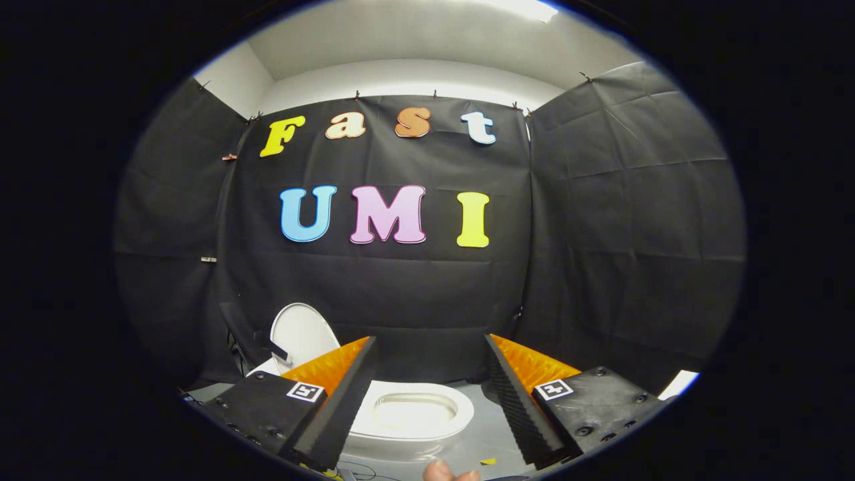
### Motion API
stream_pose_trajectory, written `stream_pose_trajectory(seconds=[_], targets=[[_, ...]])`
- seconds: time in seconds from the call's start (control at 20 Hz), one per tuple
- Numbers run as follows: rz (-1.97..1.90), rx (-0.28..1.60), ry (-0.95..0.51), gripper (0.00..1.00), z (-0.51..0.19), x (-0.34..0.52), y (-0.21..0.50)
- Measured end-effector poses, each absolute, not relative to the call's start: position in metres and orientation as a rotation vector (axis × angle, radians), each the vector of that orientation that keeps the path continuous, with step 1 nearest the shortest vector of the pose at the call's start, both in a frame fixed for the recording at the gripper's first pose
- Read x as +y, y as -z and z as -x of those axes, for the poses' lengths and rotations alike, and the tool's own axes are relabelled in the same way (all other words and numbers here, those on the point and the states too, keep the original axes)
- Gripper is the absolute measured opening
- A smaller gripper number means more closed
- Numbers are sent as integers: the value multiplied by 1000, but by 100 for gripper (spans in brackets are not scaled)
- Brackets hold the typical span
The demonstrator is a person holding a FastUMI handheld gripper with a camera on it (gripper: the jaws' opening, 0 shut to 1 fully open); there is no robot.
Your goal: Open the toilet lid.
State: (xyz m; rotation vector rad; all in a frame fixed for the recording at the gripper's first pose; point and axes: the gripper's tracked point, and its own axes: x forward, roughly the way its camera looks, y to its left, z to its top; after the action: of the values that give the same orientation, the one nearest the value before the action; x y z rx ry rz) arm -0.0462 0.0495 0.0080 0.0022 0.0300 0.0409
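Standing upright: toilet lid (302, 334), beyond the spread fingers | bowl (414, 415) exposed between them | gripper (427, 364) apart, holding nothing | task judged complete, nothing left.

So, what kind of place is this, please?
Probably a staged recording booth, not a real bathroom: black cloth walls hang clipped on all sides, and a white toilet, its oval lid already raised, stands on the grey floor. The gripper is open.
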Motion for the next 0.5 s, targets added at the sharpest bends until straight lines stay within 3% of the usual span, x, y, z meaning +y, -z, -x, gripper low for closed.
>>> stream_pose_trajectory(seconds=[0.5], targets=[[30,-18,-64,98,59,64,-25]])
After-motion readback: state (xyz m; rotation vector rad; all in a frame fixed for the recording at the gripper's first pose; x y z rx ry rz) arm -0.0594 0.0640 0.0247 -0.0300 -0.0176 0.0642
